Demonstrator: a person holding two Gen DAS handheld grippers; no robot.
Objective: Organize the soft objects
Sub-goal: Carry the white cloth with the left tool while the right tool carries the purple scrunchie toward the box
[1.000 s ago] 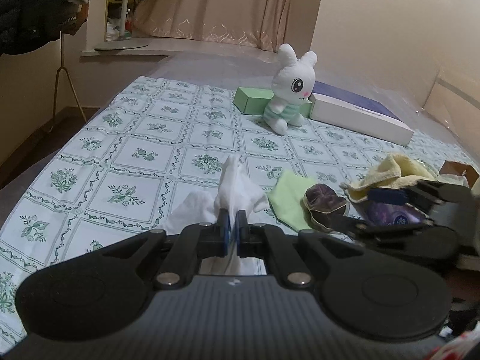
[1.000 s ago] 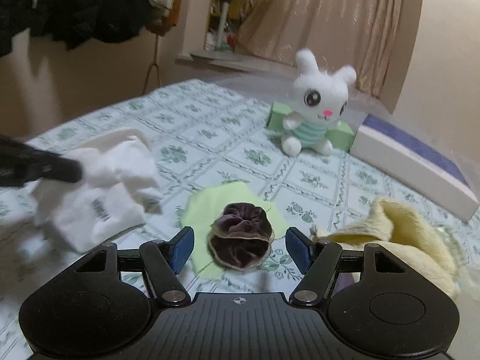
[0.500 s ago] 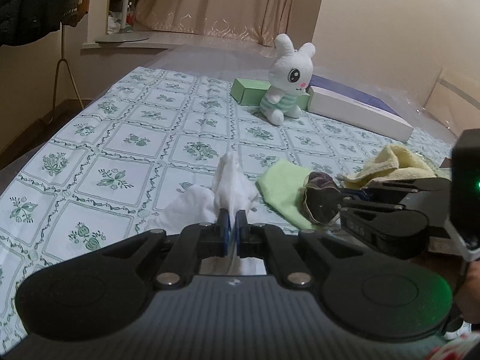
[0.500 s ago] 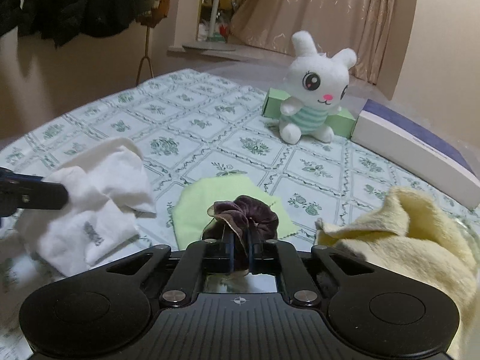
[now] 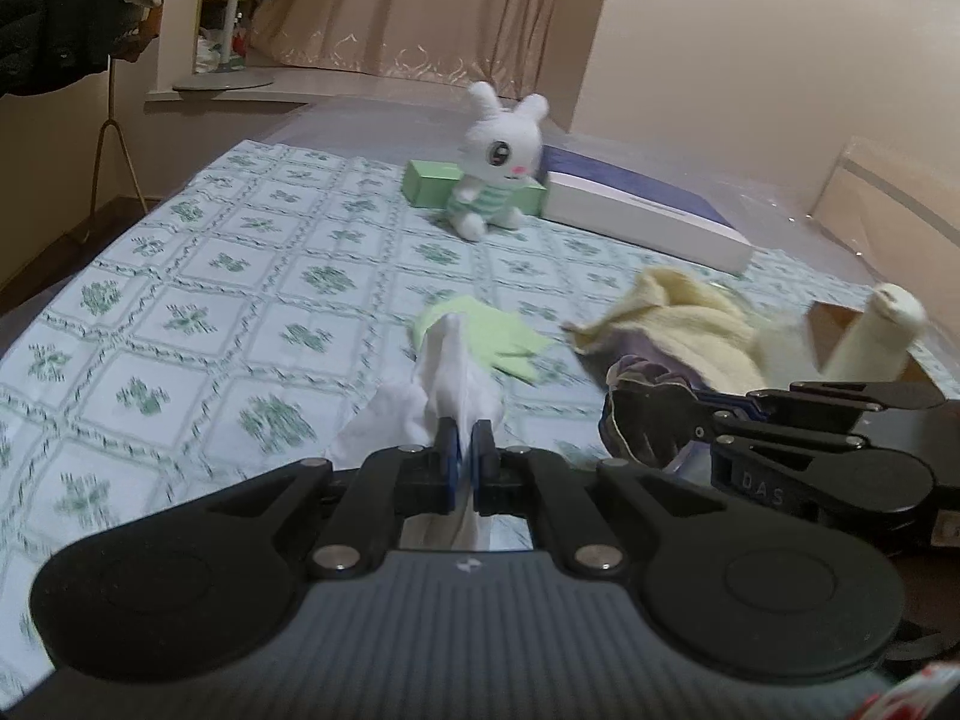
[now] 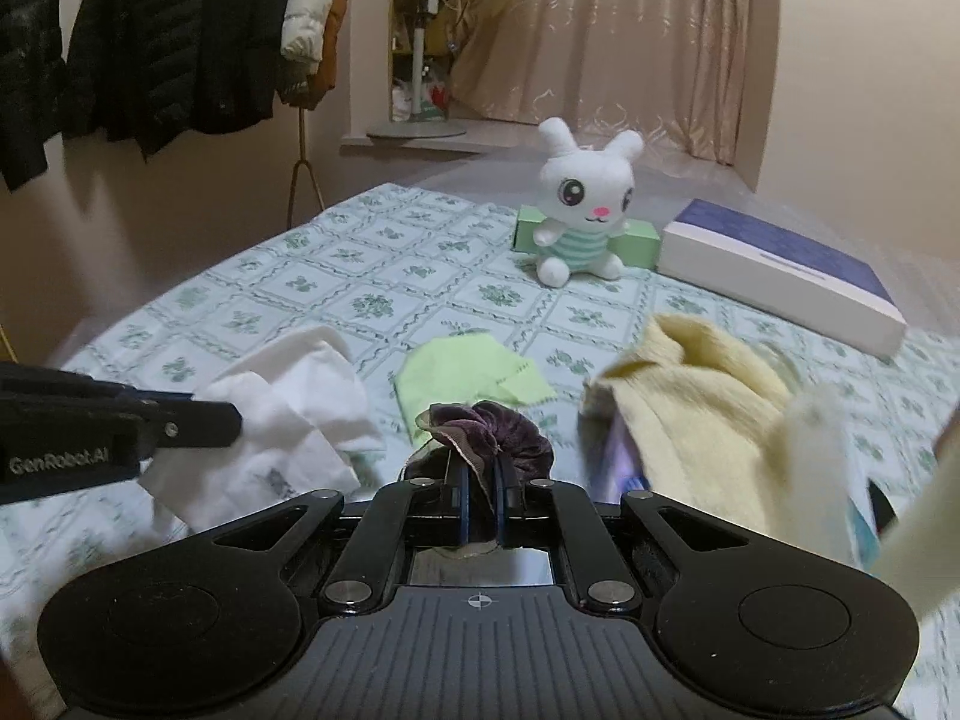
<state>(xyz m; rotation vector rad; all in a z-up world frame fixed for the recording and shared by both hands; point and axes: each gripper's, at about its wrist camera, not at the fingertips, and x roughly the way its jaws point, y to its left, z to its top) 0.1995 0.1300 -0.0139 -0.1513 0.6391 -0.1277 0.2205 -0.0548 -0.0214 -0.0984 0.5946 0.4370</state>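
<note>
My left gripper [image 5: 462, 450] is shut on a white cloth [image 5: 444, 384], which hangs bunched from the pads over the patterned tablecloth [image 5: 240, 312]. My right gripper [image 6: 480, 480] is shut on a dark purple velvet scrunchie [image 6: 486, 426], held just above the table. In the left wrist view the right gripper [image 5: 690, 414] and scrunchie [image 5: 636, 420] sit at the right. A light green cloth [image 6: 468, 378] lies flat beyond both. A yellow towel [image 6: 708, 408] is heaped at the right. A white bunny plush [image 6: 585, 210] sits upright at the back.
Behind the bunny lies a green box [image 6: 528, 228], with a long white and blue box [image 6: 780, 282] to its right. A cardboard box [image 5: 840, 330] with a pale roll stands at the far right. Dark coats [image 6: 150, 30] hang on a rack left of the table.
The right gripper went from open around the scrunchie to shut on it and raised it off the green cloth. The left gripper carried the white cloth rightward.
</note>
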